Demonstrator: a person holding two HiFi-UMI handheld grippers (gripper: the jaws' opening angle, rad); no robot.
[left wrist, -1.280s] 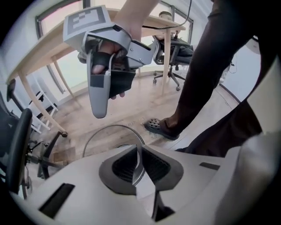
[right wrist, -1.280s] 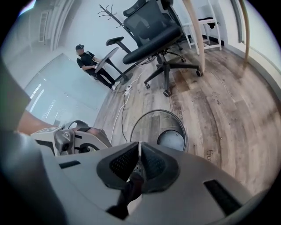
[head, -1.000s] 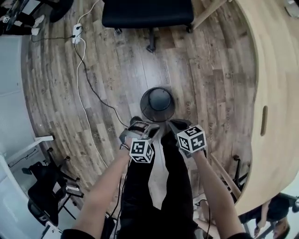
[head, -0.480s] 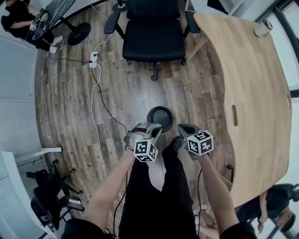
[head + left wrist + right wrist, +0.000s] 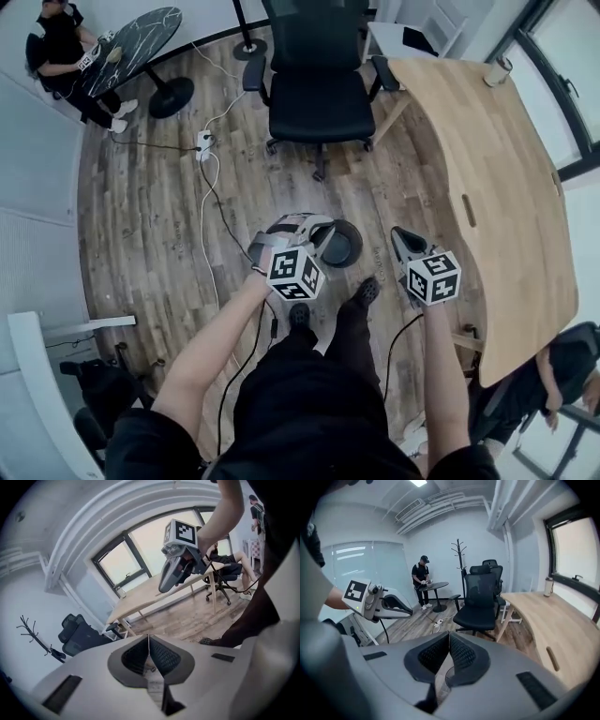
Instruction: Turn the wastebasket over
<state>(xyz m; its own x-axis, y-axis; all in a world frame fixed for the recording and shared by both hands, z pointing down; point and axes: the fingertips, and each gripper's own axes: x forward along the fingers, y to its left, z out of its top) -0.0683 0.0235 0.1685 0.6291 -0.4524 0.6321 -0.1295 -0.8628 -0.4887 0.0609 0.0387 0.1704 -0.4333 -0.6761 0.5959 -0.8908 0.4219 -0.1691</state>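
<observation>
The black round wastebasket (image 5: 345, 244) stands on the wood floor just ahead of the person's shoes, its left side hidden behind my left gripper (image 5: 326, 228); I cannot tell which end is up. Both grippers hang in the air well above it, apart from it. In its own view the left gripper (image 5: 149, 641) is shut with nothing between its pads, and the right gripper (image 5: 174, 571) floats in front of it. The right gripper (image 5: 398, 234) is to the right of the basket; its jaws (image 5: 449, 641) are also shut and hold nothing.
A black office chair (image 5: 319, 103) stands beyond the basket, and a curved wooden desk (image 5: 497, 206) runs along the right. A white power strip (image 5: 204, 142) and its cable lie on the floor at left. A person sits at a round dark table (image 5: 141, 42) far left.
Both grippers and the head have risen away from the floor. The basket stays on the floor and looks smaller, and more of the room now shows.
</observation>
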